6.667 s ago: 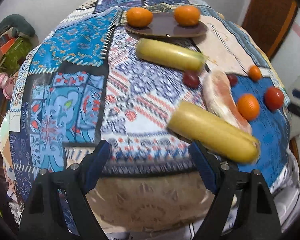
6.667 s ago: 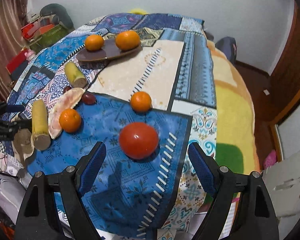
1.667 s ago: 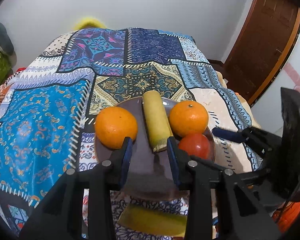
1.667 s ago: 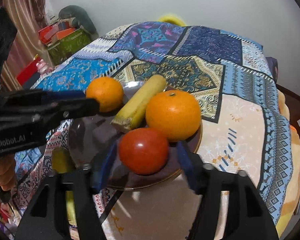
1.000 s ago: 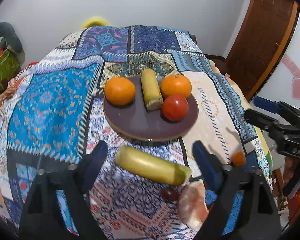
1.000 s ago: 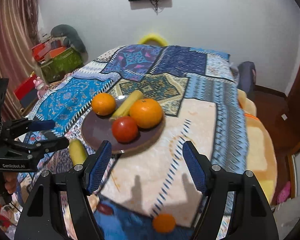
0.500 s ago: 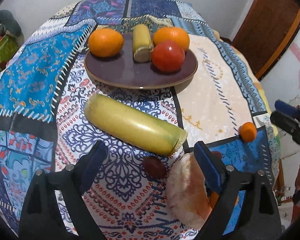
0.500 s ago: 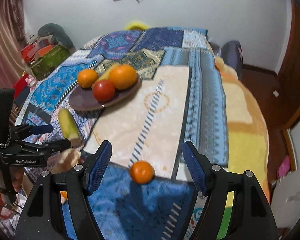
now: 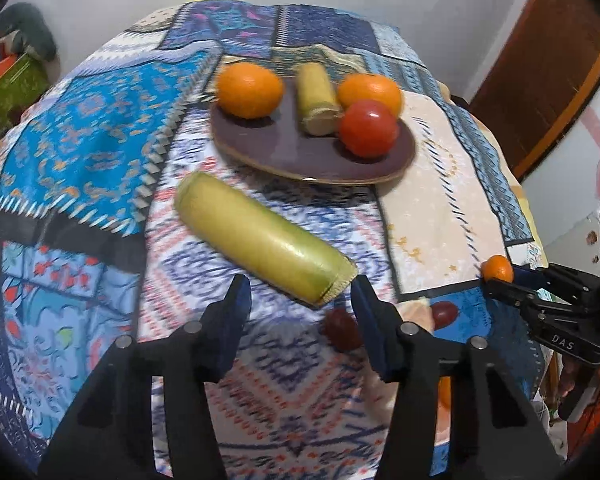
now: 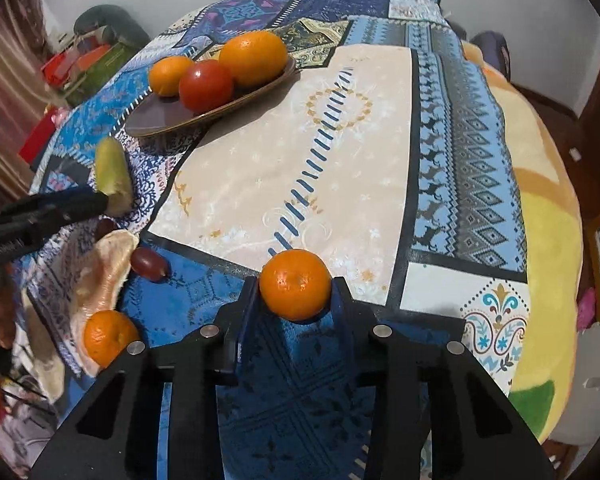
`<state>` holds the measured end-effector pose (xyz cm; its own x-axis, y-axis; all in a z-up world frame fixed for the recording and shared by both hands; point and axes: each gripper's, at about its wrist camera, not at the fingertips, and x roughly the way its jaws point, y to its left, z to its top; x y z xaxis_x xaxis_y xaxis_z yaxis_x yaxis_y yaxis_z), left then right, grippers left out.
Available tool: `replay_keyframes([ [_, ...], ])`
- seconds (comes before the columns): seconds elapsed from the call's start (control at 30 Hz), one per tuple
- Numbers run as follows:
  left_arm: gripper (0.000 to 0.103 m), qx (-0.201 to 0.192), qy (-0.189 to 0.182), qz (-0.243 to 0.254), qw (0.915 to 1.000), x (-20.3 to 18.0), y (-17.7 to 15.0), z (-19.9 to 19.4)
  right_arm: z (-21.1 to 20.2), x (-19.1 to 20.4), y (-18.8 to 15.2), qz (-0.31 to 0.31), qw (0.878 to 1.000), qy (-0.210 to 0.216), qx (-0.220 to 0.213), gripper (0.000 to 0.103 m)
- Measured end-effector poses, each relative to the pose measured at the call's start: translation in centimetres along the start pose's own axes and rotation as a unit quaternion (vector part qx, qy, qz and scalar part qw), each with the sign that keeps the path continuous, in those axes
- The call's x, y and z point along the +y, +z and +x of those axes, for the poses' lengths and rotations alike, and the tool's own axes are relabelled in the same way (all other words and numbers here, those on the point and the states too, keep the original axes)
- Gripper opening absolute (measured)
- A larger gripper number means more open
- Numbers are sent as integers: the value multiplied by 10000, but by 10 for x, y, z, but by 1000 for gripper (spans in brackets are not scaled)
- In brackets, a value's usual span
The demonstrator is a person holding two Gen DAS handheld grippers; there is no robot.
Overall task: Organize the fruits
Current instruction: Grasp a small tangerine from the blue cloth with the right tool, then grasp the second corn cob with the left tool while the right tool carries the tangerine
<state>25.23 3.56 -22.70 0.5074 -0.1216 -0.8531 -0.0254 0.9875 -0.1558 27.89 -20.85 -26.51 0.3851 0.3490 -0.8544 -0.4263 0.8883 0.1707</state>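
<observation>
Small orange (image 10: 295,285), firm and roll-prone, just short of the plate (image 10: 168,117), was pinched across its middle by right gripper (image 10: 295,294); left gripper (image 9: 300,300) hung open at the banana (image 9: 262,239) end.

1. Your right gripper (image 10: 295,294) has its two fingers pressed against either side of a small orange (image 10: 295,284) on the patterned cloth (image 10: 320,168);
2. Farther off, the brown plate (image 10: 172,118) carries two oranges and a tomato (image 10: 206,86);
3. Your left gripper (image 10: 40,212) reaches a yellow-green stick (image 10: 114,176) at left.
</observation>
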Motion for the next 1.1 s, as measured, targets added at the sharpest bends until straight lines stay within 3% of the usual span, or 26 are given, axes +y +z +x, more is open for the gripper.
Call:
replay_keyframes([
  [0.1,49,-112,341,-186,9992,23,-1,-9,-2,4,1,-66,10000,-5,-68,32],
  [0.27,49,-2,230,-641,9977,60,-2,-17,-4,12,10,-112,9997,24,-226,32],
  [0.37,50,-94,242,-493,9984,55,0,-25,-8,17,18,-121,9990,75,-420,32],
  [0.4,54,-98,223,-397,9989,48,3,-26,-10,18,20,-119,9988,89,-472,32],
  [0.47,73,-114,185,-324,9992,36,6,-25,-13,20,25,-121,9981,112,-588,32],
  [0.6,88,-121,189,-227,9995,8,17,-10,-20,22,35,-100,9970,153,-757,32],
  [0.8,88,264,275,-385,9985,-7,27,34,-28,23,45,-36,9950,269,-965,32],
  [0.9,88,214,436,-338,9982,-10,27,43,-29,25,46,-48,9944,293,-1013,32],
  [0.97,78,139,526,-331,9980,-8,26,42,-29,26,47,-56,9941,320,-1038,32],
  [1.1,67,115,360,-351,9987,0,20,34,-30,27,48,-72,9938,313,-1062,32],
])
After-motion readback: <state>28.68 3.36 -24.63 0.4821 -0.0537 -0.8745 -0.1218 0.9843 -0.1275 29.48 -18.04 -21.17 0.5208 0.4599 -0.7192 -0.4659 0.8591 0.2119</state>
